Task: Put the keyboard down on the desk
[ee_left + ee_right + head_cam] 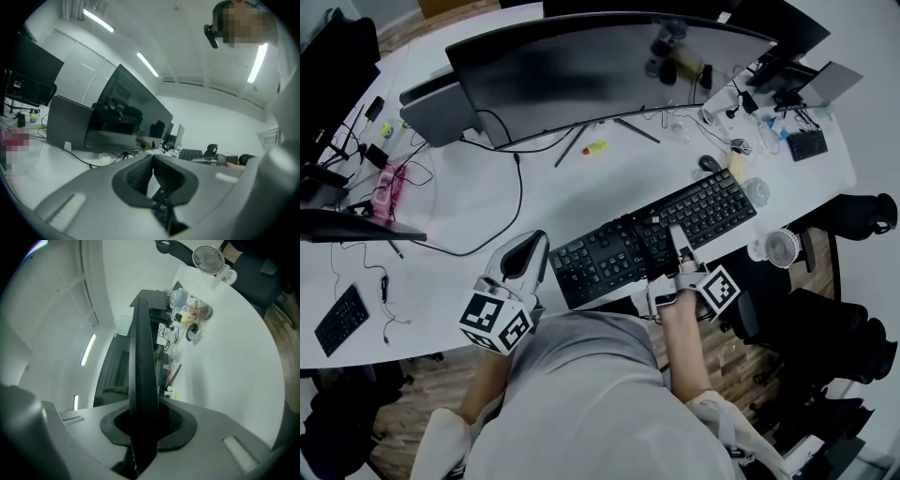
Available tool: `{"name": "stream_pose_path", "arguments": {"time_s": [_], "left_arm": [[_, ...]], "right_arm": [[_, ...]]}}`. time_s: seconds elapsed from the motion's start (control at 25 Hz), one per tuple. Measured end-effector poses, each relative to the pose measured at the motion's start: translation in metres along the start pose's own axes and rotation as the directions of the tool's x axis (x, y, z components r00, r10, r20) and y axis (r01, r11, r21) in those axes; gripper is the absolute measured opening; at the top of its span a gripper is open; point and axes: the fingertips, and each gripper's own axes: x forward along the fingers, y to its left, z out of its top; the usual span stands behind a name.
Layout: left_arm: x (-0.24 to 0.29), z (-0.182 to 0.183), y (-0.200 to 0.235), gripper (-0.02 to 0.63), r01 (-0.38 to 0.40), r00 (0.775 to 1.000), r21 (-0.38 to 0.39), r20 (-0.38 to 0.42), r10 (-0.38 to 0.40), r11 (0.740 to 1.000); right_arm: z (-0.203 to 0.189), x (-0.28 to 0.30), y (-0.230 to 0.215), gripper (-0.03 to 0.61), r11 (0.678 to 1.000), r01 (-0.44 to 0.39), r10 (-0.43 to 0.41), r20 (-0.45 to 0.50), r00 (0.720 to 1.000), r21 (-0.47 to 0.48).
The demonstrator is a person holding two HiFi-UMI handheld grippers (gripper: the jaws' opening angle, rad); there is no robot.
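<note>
Fingers (177, 420) of the right gripper (677, 239) are clamped on the keyboard (605, 258), one ribbed black pad against each face. In that gripper's own view I see the board edge-on, a thin dark slab running straight up out of the jaws. On the left gripper (152, 162) the fingers (135, 176) meet at their tips with nothing pinched. Through the wedge behind the tips I glimpse white desk and a few black keys below. From the head view, that gripper sits just beside the keyboard's left end.

The keyboard lies slantwise along the near edge of the desk (581, 192), and its near side reaches out past the rim toward the person. I cannot tell whether it rests on the top or hangs just above it.

The desk is broad, white and smooth with a curved front edge, and it stands over a wood-plank floor (431, 380). A wide curved monitor (600, 66) with a glossy dark screen stands behind the keyboard on thin splayed legs, and a black cable (517, 197) loops across the white. I also see a dark rounded mouse (710, 163), a small round white fan (783, 248) at the right edge and a flat black keypad (342, 319) far left. Black office chairs (825, 337) stand to the right.

Only the left gripper view shows me the room overhead, a white ceiling with long strip lights (147, 64). Only the head view shows the grippers' smooth grey shells and checkered marker cubes (497, 323).
</note>
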Motion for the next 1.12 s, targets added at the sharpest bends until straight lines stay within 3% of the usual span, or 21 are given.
{"name": "stream_pose_path", "arguments": {"time_s": [1.12], "left_arm": [[0.003, 0.003, 0.028, 0.000, -0.026, 1.000, -0.034, -0.010, 0.026, 0.999]], "right_arm": [[-0.017, 0.043, -0.040, 0.071, 0.991, 0.071, -0.069, -0.021, 0.997, 0.113]]}}
